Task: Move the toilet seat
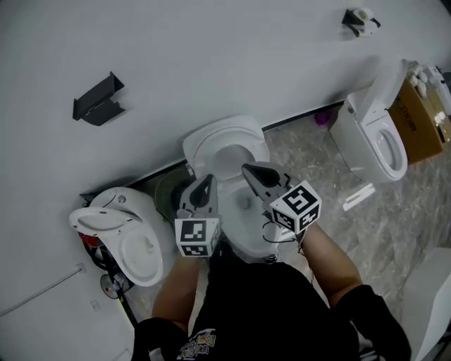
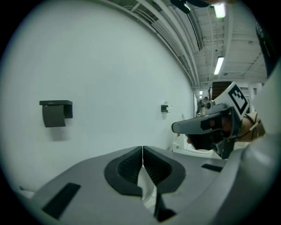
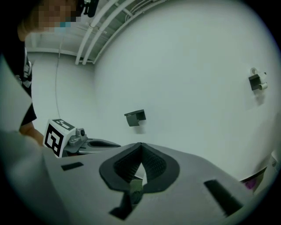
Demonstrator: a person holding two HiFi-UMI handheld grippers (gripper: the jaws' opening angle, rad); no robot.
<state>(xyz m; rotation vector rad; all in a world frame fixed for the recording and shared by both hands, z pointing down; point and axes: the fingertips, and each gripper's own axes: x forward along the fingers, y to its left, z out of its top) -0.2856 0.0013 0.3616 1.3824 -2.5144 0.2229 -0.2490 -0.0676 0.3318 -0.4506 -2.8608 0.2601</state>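
Observation:
A white toilet stands against the wall in the middle of the head view, with its seat and lid raised toward the wall above the bowl. My left gripper hovers over the bowl's left side, jaws shut with nothing in them. To its right my right gripper is also shut and holds nothing, its tips near the raised seat; whether they touch it I cannot tell. The left gripper faces the bare wall in its own view, with the right gripper beside it. The right gripper does too, with the left gripper beside it.
A second toilet stands at the left and a third at the right beside a cardboard box. A dark round bin sits left of the middle toilet. A dark holder and a paper holder hang on the wall.

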